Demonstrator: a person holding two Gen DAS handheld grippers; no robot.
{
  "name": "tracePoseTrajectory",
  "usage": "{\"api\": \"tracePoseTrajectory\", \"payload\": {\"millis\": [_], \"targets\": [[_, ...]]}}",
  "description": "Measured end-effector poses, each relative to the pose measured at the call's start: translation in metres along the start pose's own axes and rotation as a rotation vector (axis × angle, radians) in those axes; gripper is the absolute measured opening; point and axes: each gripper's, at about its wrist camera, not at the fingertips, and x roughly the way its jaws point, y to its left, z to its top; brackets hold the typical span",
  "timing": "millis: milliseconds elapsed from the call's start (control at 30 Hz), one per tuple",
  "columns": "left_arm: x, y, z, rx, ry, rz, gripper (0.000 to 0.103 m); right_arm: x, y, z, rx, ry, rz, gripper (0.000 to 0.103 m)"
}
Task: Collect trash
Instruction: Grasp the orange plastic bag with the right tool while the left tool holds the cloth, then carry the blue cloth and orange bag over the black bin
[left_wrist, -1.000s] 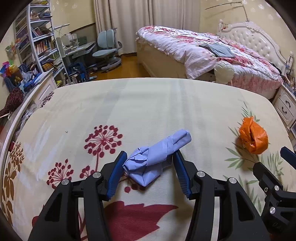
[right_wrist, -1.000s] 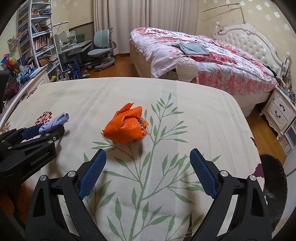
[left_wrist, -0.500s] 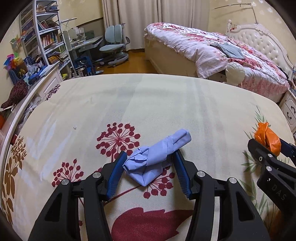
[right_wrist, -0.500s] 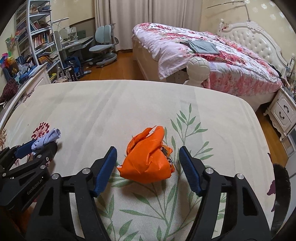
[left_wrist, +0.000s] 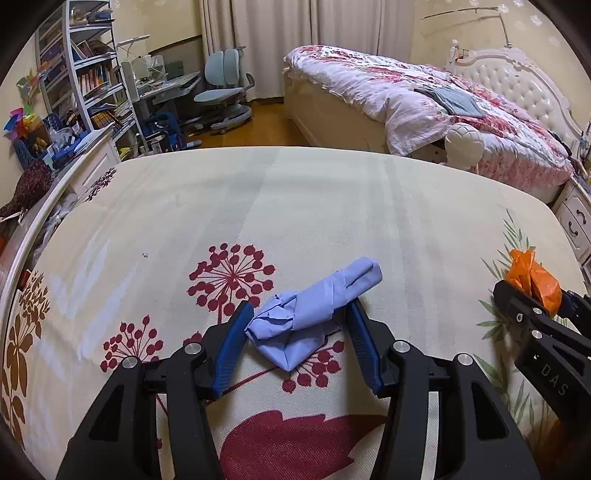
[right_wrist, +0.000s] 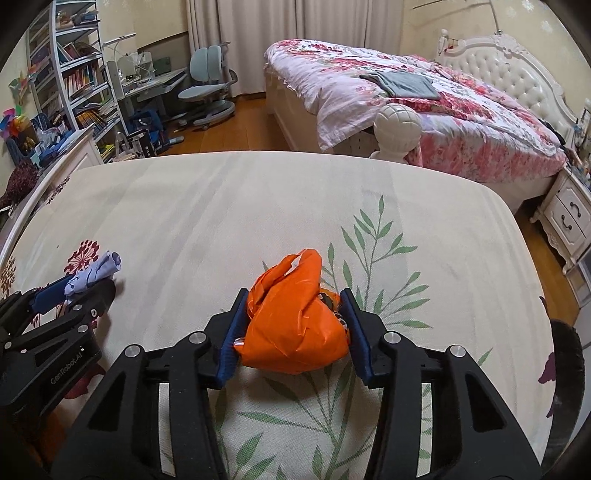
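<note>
Trash lay in two bundles on a cream floral bedspread (left_wrist: 332, 206); at the left, a crumpled blue paper wad (left_wrist: 314, 310) rested on the red dandelion print, its rolled end pointing up and to the right; the left tongs (left_wrist: 297, 332) sat around its lower part, both blue pads touching the paper on either side, pinching the wad while it rested on the cloth; in the right wrist view the same wad (right_wrist: 94, 275) showed small at the far left edge, caught in the left tongs (right_wrist: 74, 295); further right, a crumpled orange plastic bag (right_wrist: 295, 325) sat on the green leaf print of the bedspread (right_wrist: 258, 206); the right tongs (right_wrist: 295, 328) had just been narrowing around it, and their blue pads pressed against both sides of the bag, which bulged between them; something dark and small showed at the bag's right side, too unclear to name; in the left wrist view the orange bag (left_wrist: 532, 277) appeared at the right edge, held in the right tongs (left_wrist: 543, 299); the two bundles were well apart from each other; behind the bedspread stood a second bed (right_wrist: 424, 110) with a pink floral quilt, with a bookshelf (left_wrist: 85, 81) at the far left.
</note>
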Motion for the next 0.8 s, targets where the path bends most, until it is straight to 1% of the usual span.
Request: {"api": "tracePoseTrajectory", "payload": {"millis": [133,400,800], "targets": [[-0.009,-0.003,-0.004,0.01,-0.024,0.0,0.054,-0.008,-0.001,-0.009,-0.005,-0.002,0.003,0.047],[-0.029,-0.014,-0.021,0.003,-0.037,-0.037,0.054,-0.031,-0.004,-0.034,-0.016,-0.011,0.003,0.047],[-0.059,-0.044,-0.053,0.03,-0.045,-0.085,0.054,-0.075,-0.027,-0.073,-0.011,-0.045,-0.007,0.047]]}}
